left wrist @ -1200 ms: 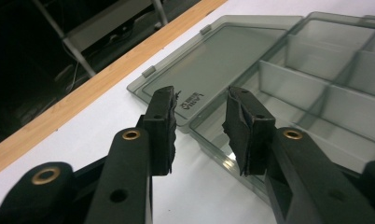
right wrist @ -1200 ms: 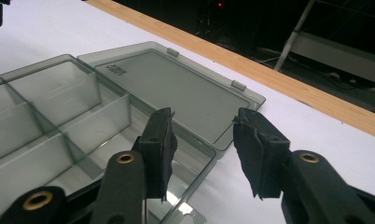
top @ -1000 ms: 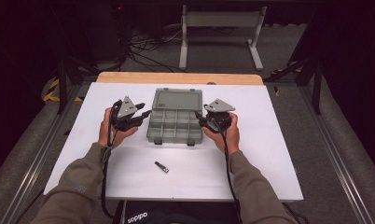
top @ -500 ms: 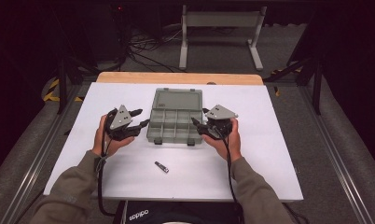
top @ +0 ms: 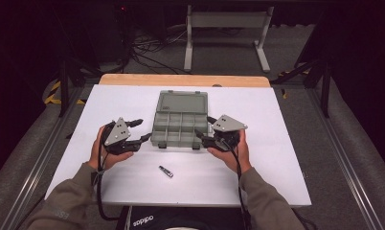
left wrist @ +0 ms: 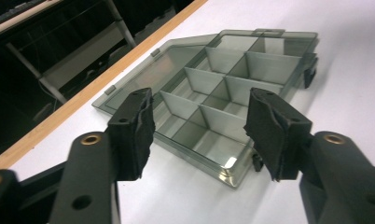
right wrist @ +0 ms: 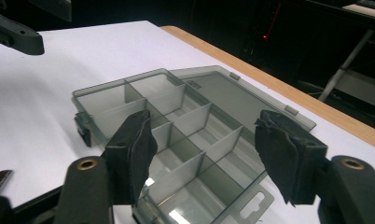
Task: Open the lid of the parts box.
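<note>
With the box (top: pixel 179 120) lying open mid-frame, its cells empty, both grippers (top: pixel 133 132) (top: pixel 204 132) gape, holding nothing; nothing loaded yet.

The box (top: pixel 179 120) is smoky, see-through grey with black latches, and it lies on a plain white table (top: pixel 277 153) edged at the far side in pale wood. Both grippers (top: pixel 141 131) (top: pixel 203 128) are black with brass-coloured rivets and grey plates on top; the sleeves (top: pixel 71 196) are olive-drab. The small thing (top: pixel 166 171) on the white looks dark with a silvery end, though it is too small to be sure.
</note>
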